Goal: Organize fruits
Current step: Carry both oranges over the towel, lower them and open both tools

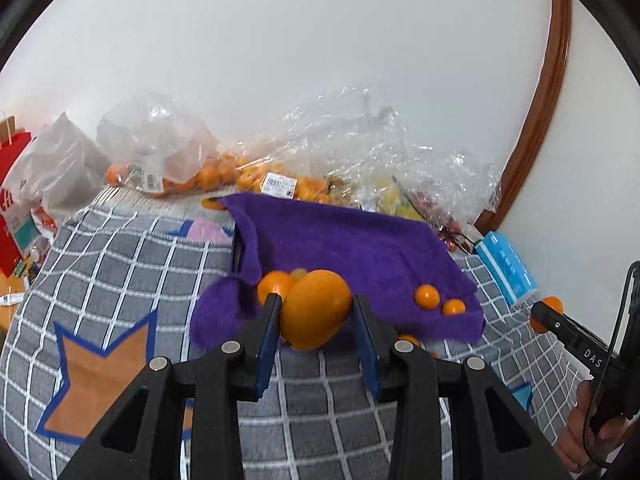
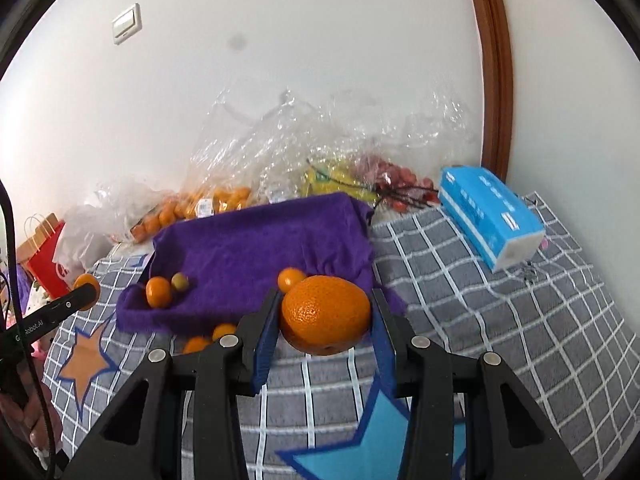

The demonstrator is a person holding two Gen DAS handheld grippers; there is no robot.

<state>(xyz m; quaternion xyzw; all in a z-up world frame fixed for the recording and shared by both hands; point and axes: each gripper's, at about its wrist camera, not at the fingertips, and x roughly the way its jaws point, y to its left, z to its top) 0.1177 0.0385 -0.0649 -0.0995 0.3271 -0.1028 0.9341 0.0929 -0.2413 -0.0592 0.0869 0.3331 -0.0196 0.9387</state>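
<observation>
My left gripper (image 1: 316, 312) is shut on a smooth orange fruit (image 1: 314, 308), held just in front of the purple towel (image 1: 360, 248). My right gripper (image 2: 325, 312) is shut on a big dimpled orange (image 2: 326, 314) over the near edge of the purple towel (image 2: 260, 248). On the towel lie a small orange (image 2: 158, 291), a greenish small fruit (image 2: 179, 281) and another small orange (image 2: 291, 278). Two small oranges (image 2: 210, 338) lie on the blanket before the towel. The right gripper also shows at the left wrist view's right edge (image 1: 548, 314).
Clear plastic bags (image 2: 280, 152) with oranges (image 2: 192, 208), yellow fruit (image 2: 332, 180) and red grapes (image 2: 396, 180) lie behind the towel by the wall. A blue tissue pack (image 2: 488, 216) lies at right. A red paper bag (image 2: 44, 256) stands at left. A grey checked blanket (image 2: 500, 320) covers the surface.
</observation>
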